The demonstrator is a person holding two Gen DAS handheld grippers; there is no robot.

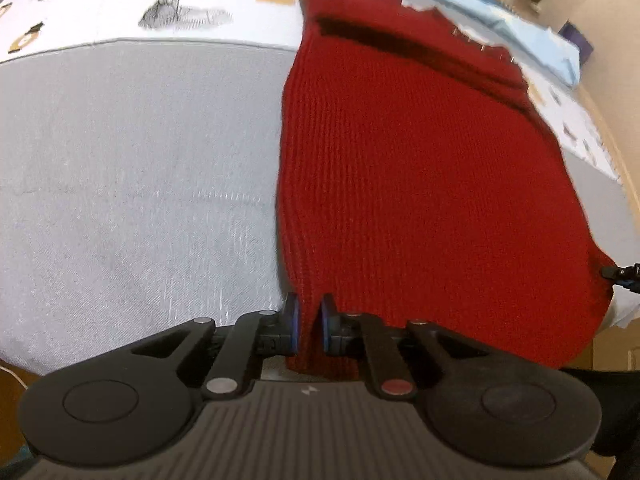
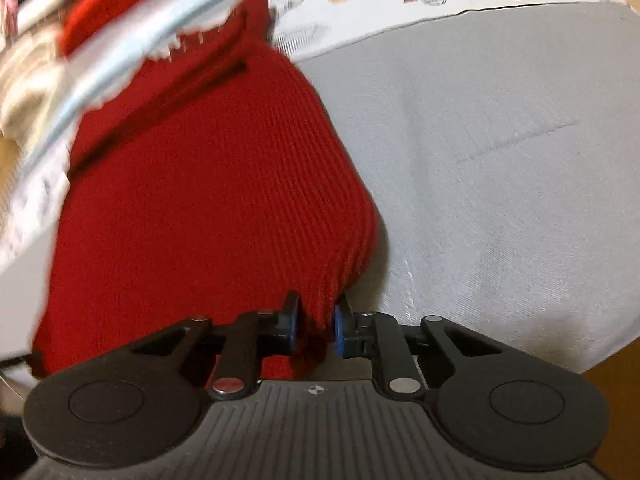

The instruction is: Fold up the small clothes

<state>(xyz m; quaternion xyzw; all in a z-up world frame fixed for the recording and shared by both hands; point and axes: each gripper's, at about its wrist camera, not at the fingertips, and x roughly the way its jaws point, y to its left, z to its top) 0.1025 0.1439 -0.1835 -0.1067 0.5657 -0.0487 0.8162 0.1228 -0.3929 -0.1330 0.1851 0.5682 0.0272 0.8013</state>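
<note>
Knitwear first: I count one red knit garment (image 1: 420,168), ribbed, spread over the grey cloth (image 1: 132,184) that covers the work surface. It runs from the near edge of the surface away toward the far side, where a dark slit or fold crosses it and a jagged far edge with a few pale marks shows; I cannot tell what those marks are.

I have two grippers in play. My left gripper (image 1: 309,330) is pinched on the near-left corner of the garment, the knit bunched between its two blue-faced pads (image 1: 294,326), which stand only a fabric's thickness apart. A short tail of red hangs below the pinch.

My right gripper (image 2: 316,330) clamps the opposite near corner in the same way, with knit gathered between its two pads (image 2: 339,330) and pulled into a ridge running up from them. In the left wrist view, the tip of that right gripper shows at the far right edge, touching the garment's corner.

Beyond the grey cloth lies one white printed sheet (image 1: 192,4) with a stag drawing and several small tan and black motifs. One pale blue strip (image 1: 520,28) runs along the far side beside the garment. Both views are blurred toward the far edge.
</note>
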